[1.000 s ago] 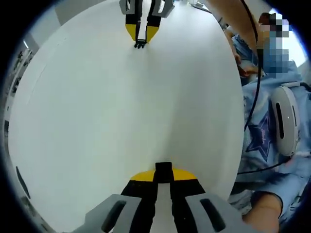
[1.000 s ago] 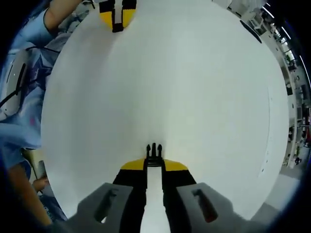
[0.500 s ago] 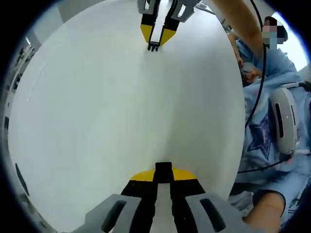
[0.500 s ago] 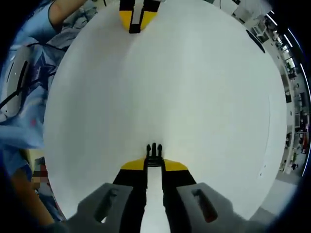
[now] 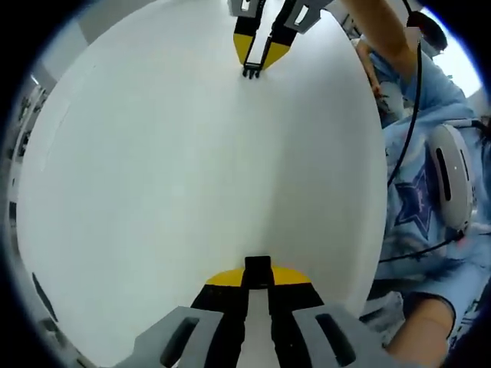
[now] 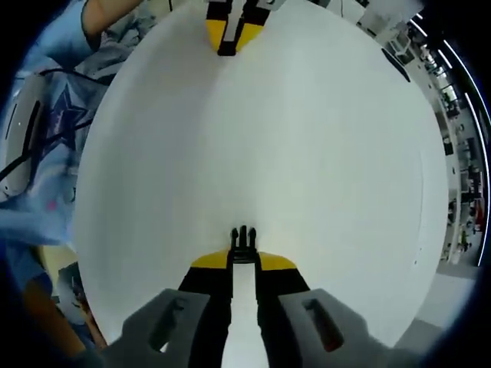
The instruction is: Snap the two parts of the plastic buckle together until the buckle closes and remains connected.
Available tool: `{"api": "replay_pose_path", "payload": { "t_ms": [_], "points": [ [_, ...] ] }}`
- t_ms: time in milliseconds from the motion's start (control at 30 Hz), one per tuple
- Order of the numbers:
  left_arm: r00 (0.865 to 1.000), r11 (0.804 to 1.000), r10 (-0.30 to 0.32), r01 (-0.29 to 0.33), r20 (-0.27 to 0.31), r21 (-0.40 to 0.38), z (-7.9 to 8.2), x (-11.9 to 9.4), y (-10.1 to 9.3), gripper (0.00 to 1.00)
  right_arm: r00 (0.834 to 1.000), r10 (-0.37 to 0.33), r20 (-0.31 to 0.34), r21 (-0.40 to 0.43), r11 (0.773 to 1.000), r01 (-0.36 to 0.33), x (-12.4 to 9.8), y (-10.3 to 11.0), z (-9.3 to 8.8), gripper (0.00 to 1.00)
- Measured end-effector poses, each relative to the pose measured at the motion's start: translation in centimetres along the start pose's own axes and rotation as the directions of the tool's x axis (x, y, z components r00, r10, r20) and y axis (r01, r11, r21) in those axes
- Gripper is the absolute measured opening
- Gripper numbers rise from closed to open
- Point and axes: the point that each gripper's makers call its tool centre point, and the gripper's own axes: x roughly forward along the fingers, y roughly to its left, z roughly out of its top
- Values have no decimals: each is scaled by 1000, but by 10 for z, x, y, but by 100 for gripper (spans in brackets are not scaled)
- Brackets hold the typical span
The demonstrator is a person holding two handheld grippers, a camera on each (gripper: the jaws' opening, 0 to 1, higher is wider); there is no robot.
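— Left gripper (image 5: 258, 270) first: what is it doing?

— Its yellow-tipped jaws are pressed together on a small black plastic buckle piece (image 5: 258, 266) with a blocky end. The piece sticks out just past the tips, over the big white table (image 5: 153, 169).

— And across from it?

— In the left gripper view, the right gripper (image 5: 258, 60) comes in at the top, far away over the table. Its jaws are clamped on a little black pronged plastic buckle piece (image 5: 251, 73). The prongs point down toward the left gripper.

— What is on the right side there?

— A person in a light blue shirt with a dark star on it (image 5: 418, 207). A white oval device (image 5: 451, 184) hangs at the chest, and a black cable (image 5: 410, 115) runs by it.

— Now the right gripper view?

— The right gripper (image 6: 243, 257) holds the pronged piece (image 6: 243, 238) tight between its jaws. Three prongs poke out. At the top, the left gripper (image 6: 232, 38) holds something dark; it is too small to see well, but it looks like the blocky piece (image 6: 228, 49).

— Are the two pieces touching?

— No. They are well apart, facing each other.
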Motion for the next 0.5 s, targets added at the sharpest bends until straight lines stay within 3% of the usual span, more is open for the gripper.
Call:
{"api": "replay_pose_path", "payload": {
  "t_ms": [133,500],
  "points": [
    [1000,1000,6,-6,-3,13,-1,0,2,8,1000,-10,-3,16,1000,10,0,2,1,10],
    [998,997,7,-11,57,76,12,0,4,8,1000,-15,-8,61,998,15,0,14,6,10]
  ]
}}
